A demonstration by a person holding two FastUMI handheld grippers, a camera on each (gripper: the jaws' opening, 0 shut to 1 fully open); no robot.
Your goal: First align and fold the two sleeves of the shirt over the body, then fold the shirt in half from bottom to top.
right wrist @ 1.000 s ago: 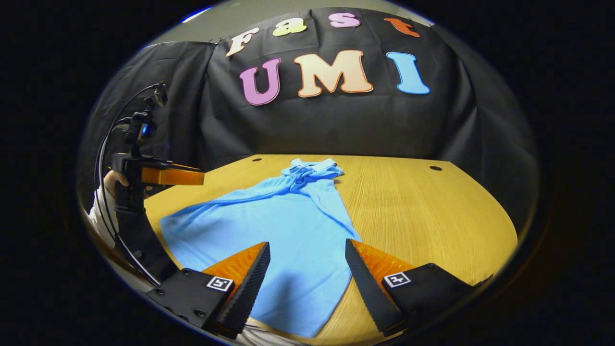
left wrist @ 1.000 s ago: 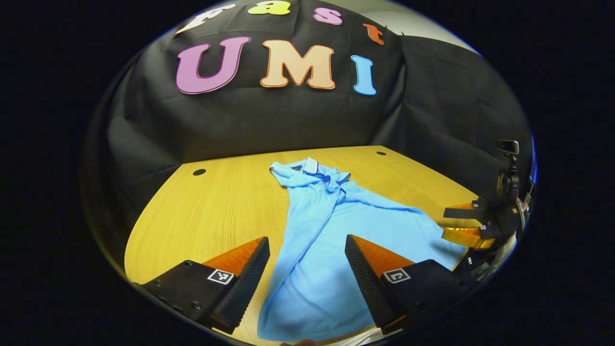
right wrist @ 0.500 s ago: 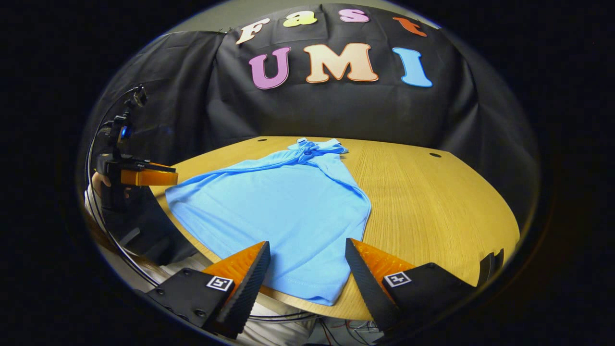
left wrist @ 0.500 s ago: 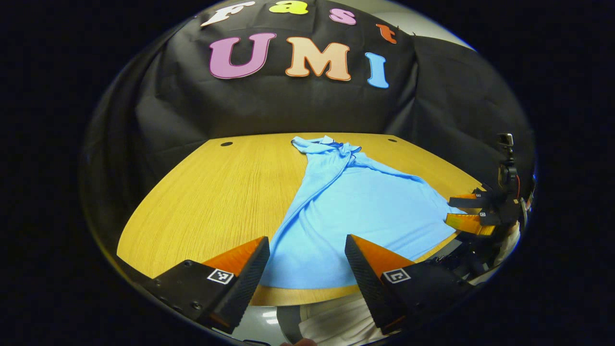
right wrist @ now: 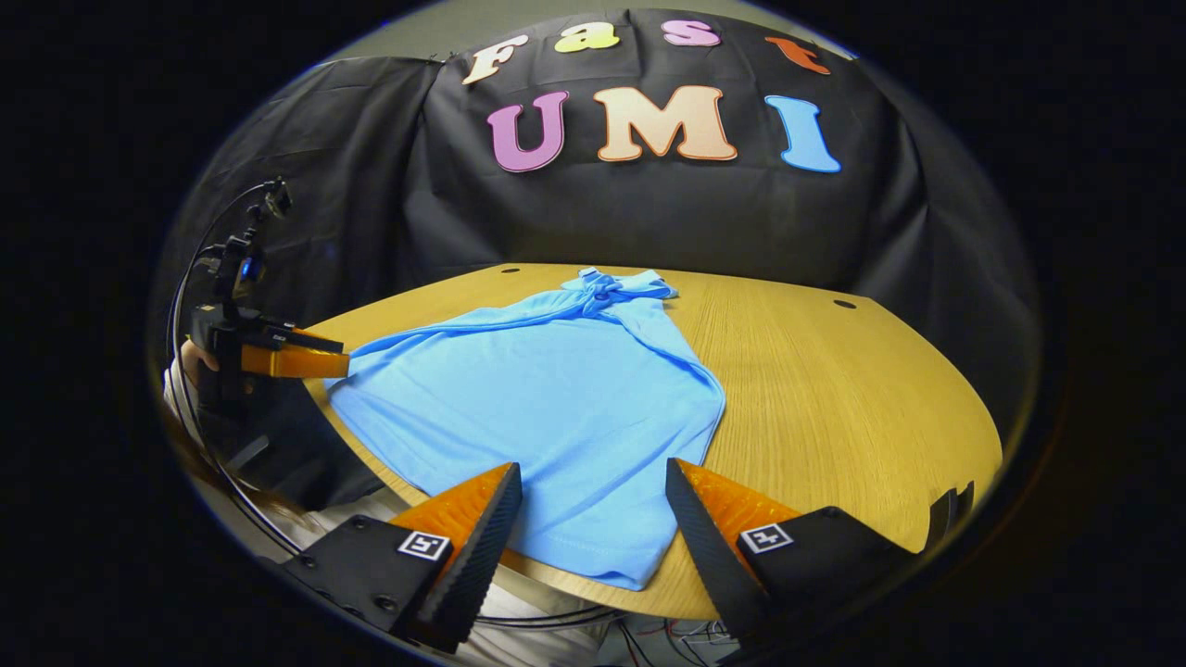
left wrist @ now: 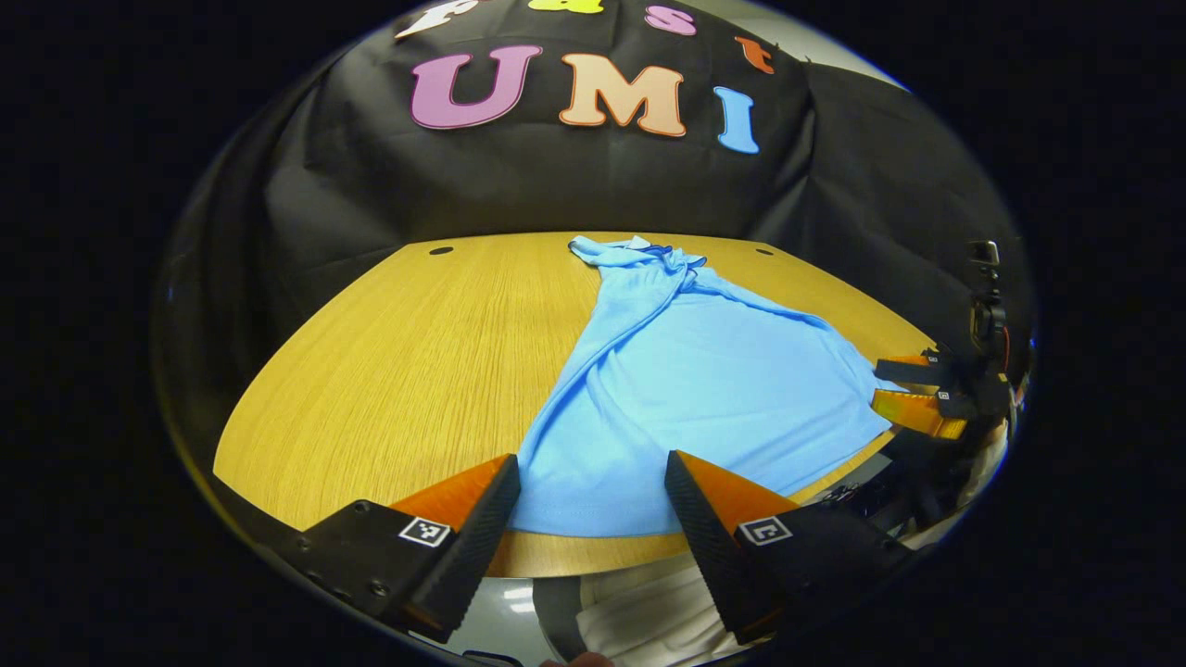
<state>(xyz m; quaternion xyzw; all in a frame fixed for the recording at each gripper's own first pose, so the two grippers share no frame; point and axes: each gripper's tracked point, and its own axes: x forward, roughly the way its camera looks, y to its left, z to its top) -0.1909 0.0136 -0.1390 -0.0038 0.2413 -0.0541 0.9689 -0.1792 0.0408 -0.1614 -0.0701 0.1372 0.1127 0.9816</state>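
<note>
- My left claw [left wrist: 591, 491] was released, its two fingers spread wide with nothing between them, held just off the near edge of the worktop [left wrist: 408, 343].
- My right claw [right wrist: 591, 496] was likewise released and gripping nothing, also poised at the near edge.
- The shirt [left wrist: 686, 380], light blue, lay spread on the wooden worktop, its collar [left wrist: 649, 252] bunched at the far side near the black cloth wall [left wrist: 519, 185] and its hem reaching the near edge.
- In the right gripper view the shirt [right wrist: 547, 398] fanned out from the bunched collar, with one lower corner of the hem lying just ahead of my right claw's fingers.
- A long fold ran from the collar down each side of the body; I could not tell the sleeves apart from those folds.
- In the left gripper view the right claw [left wrist: 913, 394] showed far off at the shirt's side edge, with a small camera [left wrist: 984, 255] standing on a mount above it.
- In the right gripper view the left claw [right wrist: 306, 357] showed at the shirt's opposite side edge, a hand [right wrist: 190, 357] behind it and black cables [right wrist: 199, 278] looping up over it.
- Small dark holes [right wrist: 844, 304] marked the worktop near its far corners, well apart from the shirt.
- Pale clothing of the person [left wrist: 649, 611] showed below the near edge of the worktop.
- Nothing lay on the shirt.
</note>
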